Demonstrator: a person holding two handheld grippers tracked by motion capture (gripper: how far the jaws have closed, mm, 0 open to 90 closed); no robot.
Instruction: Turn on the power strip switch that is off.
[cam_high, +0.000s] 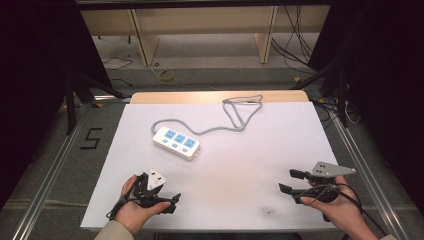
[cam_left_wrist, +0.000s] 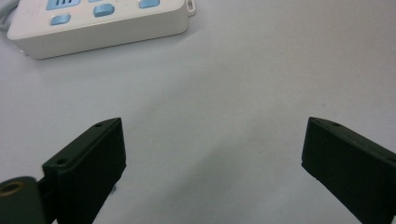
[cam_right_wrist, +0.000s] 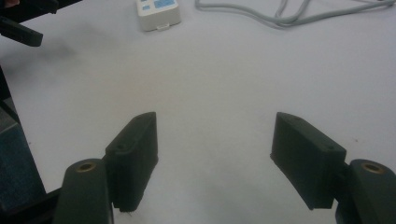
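The white table (cam_high: 280, 145) spreads out in front of me, its pale sheet covering nearly the whole top, with a strip of bare wood showing along the far edge. On it, a little left of the middle and toward the far half, lies the white power strip (cam_high: 176, 142), flat and set at a slant, its three blue sockets facing up. Its grey cord (cam_high: 220, 127) runs off the strip's far left end, snakes rightward across the sheet and loops back on itself near the far edge. My left gripper (cam_high: 170, 200) sits low at the near left corner of the sheet, in my hand, pointing rightward along the table; in the left gripper view its two black jaws stand wide apart with nothing but bare sheet between them, and the near edge of the power strip (cam_left_wrist: 100, 23) shows at the upper left, well apart from the jaws. My right gripper (cam_high: 287, 181) rests at the near right, pointing left across the table, its grey three-cornered plate on top; in the right gripper view its jaws are also spread apart over bare sheet, holding nothing, with the end of the power strip (cam_right_wrist: 159, 14) and the cord (cam_right_wrist: 289, 16) far ahead.
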